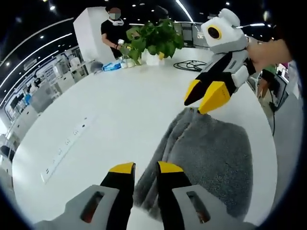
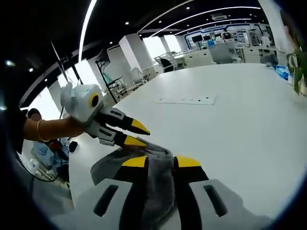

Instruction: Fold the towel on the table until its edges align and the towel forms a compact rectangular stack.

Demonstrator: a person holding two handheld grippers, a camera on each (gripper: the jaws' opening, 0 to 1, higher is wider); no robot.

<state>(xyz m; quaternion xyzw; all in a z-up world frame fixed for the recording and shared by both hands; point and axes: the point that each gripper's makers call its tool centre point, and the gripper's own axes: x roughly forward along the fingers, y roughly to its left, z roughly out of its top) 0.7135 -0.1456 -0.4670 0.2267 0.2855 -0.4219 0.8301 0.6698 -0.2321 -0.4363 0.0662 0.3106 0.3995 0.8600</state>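
The left tongs (image 1: 146, 168) stand parted at the near edge of the grey towel (image 1: 211, 158), which lies folded on the white surface (image 1: 120, 110). The right tongs (image 1: 201, 101), held by a hand (image 1: 268, 52), point down at the towel's far corner, jaws slightly apart. A plant (image 1: 156, 38) and a person (image 1: 112, 31) stand beyond.

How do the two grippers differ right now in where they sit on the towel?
The left gripper sits at the grey towel's bunched near edge; the right gripper touches its far corner. The left's jaws look parallel, the right's angled apart. Both are open with yellow tips.
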